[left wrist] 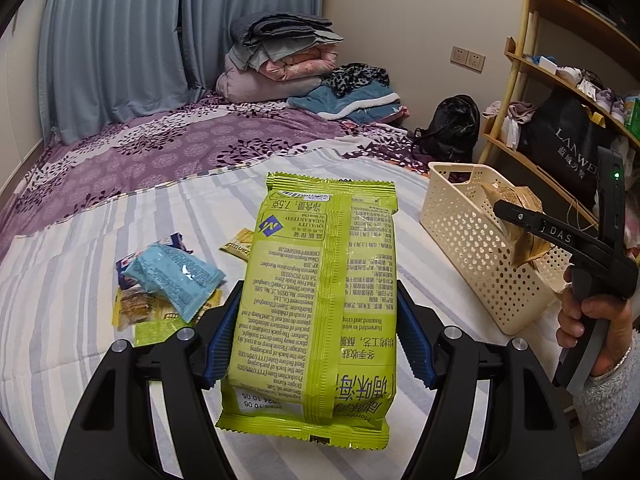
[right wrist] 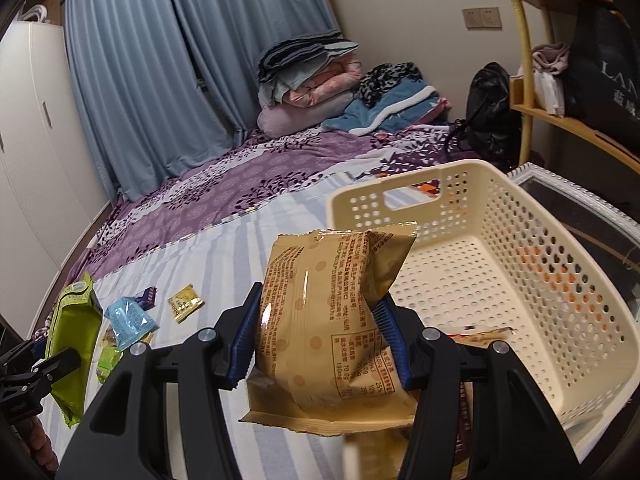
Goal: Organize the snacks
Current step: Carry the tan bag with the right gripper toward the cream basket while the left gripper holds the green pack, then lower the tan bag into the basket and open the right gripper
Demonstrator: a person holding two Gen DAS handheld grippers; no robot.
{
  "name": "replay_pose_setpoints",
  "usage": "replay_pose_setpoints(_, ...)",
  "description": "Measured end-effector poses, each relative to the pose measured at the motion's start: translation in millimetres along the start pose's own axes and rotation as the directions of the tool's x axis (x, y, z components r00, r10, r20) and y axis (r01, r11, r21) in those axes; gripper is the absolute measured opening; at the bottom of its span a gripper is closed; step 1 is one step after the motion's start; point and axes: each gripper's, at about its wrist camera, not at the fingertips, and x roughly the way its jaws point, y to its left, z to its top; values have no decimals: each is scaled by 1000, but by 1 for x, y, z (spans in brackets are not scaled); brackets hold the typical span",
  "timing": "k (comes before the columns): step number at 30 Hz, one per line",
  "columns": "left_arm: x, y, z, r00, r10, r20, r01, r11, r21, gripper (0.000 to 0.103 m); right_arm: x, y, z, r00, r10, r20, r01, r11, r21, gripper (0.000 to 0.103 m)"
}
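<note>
My left gripper (left wrist: 316, 336) is shut on a tall lime-green snack bag (left wrist: 320, 304), held upright above the striped sheet; the same green bag (right wrist: 74, 344) shows at the left edge of the right wrist view. My right gripper (right wrist: 320, 336) is shut on a tan snack packet (right wrist: 328, 320), held at the near left corner of the cream perforated basket (right wrist: 532, 280). From the left wrist view the basket (left wrist: 472, 248) stands to the right, with the tan packet (left wrist: 520, 224) over it. A few wrappers lie inside the basket at its near end.
Loose snacks lie on the sheet: a light blue packet (left wrist: 176, 276), small yellow packets (left wrist: 238, 246) and green ones (left wrist: 156, 330). Folded bedding (left wrist: 280, 60) and a black backpack (left wrist: 452, 128) sit at the back. A wooden shelf (left wrist: 560, 80) stands right; a framed glass surface (right wrist: 580, 208) is behind the basket.
</note>
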Motion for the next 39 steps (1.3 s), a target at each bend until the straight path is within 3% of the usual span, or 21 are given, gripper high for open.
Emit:
replay_pose_setpoints(12,5,-9,2,1000,-27,-4,27,1000,15,71,-14,-39,7,996,-80,38,78,996,47,54)
replay_pose_setpoints(27,13,-28,10,998,-56,-8,56,997,45,71,-20,-94,-2,978,-209,11,208,975,76,54)
replay_pose_setpoints(36,18,-43,17,997,-77,-9,78,994,74,71,-15,-106,-7,978,-209,-21,210,975,69,55)
replay_pose_setpoints(39,19,-50,20,996,-85,-6,85,992,89,71,-18,-104,-6,982,-186,-17,186,980,71,61)
